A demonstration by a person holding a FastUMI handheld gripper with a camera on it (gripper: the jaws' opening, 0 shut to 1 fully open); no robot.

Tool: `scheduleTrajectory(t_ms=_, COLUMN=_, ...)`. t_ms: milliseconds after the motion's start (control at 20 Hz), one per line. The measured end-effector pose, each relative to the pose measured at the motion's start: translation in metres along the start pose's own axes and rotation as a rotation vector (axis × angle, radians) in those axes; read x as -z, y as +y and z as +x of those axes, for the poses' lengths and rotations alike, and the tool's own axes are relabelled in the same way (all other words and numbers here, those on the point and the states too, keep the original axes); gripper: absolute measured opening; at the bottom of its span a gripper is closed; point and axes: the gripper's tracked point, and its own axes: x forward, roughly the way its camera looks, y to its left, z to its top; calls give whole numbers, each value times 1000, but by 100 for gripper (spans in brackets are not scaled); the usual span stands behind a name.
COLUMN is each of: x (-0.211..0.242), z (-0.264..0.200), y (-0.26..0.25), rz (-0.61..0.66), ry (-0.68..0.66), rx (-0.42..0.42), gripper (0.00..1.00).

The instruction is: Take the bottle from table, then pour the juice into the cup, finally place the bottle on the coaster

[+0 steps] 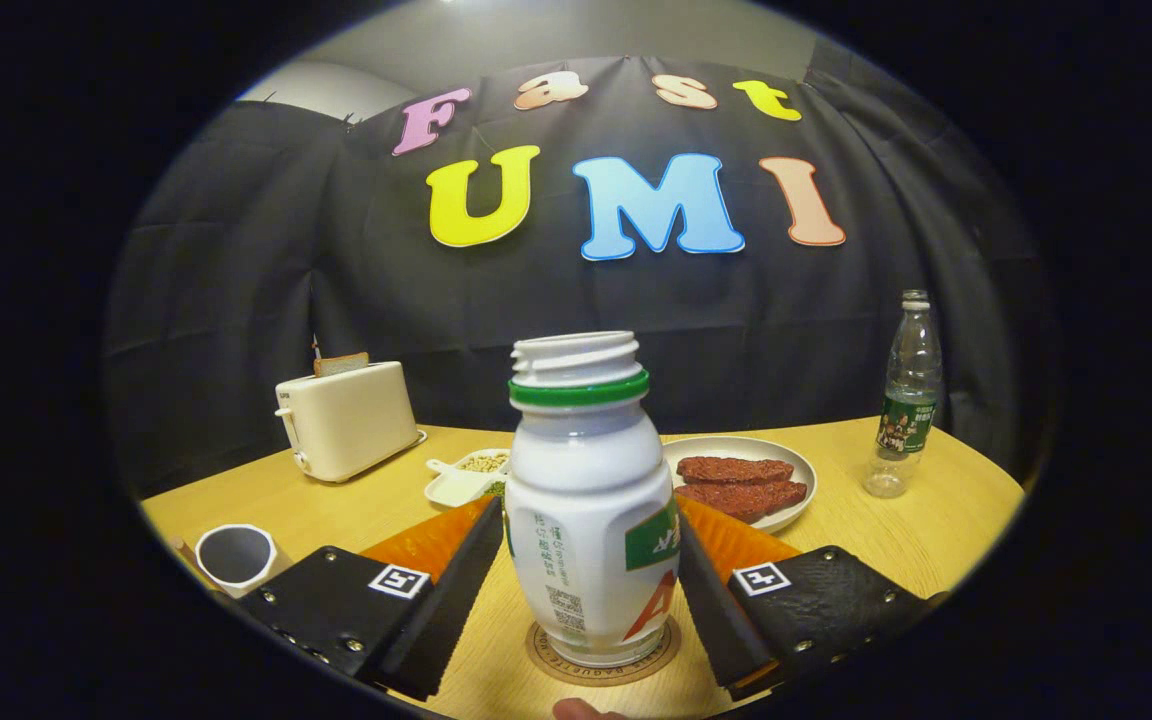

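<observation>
The white bottle (591, 520) stands upright on the round coaster (603, 655), uncapped, with a green ring below its threaded mouth, between the two fingers of the gripper (591, 585). Each finger lies close against a flank of the bottle at its lower body, but whether both pads press on it or have just let go cannot be told from this angle. The bottle looks like thin moulded plastic: light, smooth and somewhat slippery, likely to give under a hard squeeze. Its wide, straight-sided lower half seems the soundest place to hold, below the bulging shoulder, where flat pads get most contact. The open mouth means it should stay upright. The cup (236, 557) sits well off beside the left finger.
</observation>
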Motion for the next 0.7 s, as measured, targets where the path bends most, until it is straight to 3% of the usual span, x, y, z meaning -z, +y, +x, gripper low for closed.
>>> scheduleTrajectory(t_ms=700, x=-68, z=-135, y=-24, rz=-59, ry=-129, rx=49, gripper=96)
